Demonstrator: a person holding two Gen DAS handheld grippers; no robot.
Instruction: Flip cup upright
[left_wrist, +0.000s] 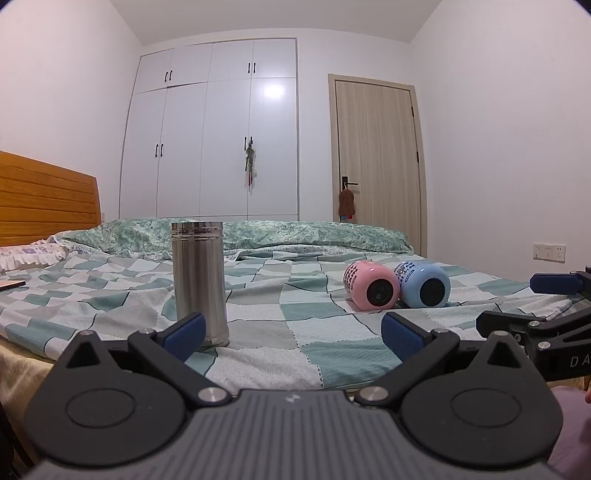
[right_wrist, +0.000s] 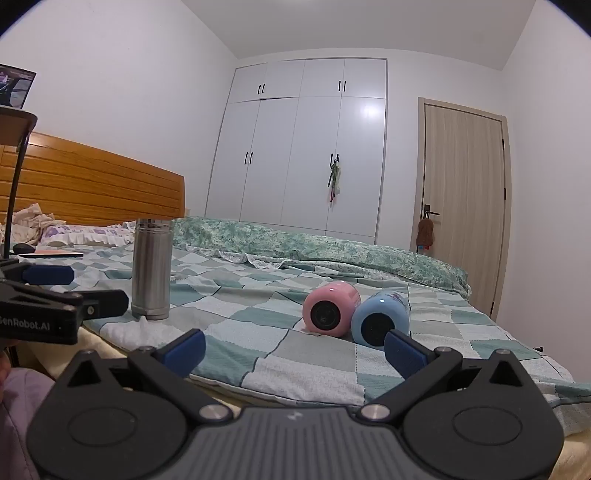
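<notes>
Two cups lie on their sides on the checked bedspread (right_wrist: 258, 354), touching each other: a pink cup (right_wrist: 330, 308) and a blue cup (right_wrist: 380, 321), well apart from the upright steel flask (right_wrist: 151, 269) to their left. Each cup's long axis runs roughly level with the bed, a dark round end facing the cameras; whether that end is the mouth or the base I cannot tell. They look like rigid, glossy, rounded ceramic, likely fairly light but slippery and prone to rolling on soft bedding, so a grip across the barrel near mid-length seems safest. The right gripper (right_wrist: 293, 347) has its fingers spread wide and empty just short of the blue cup; the left gripper (left_wrist: 291, 328) is likewise spread and empty, near the flask.
</notes>
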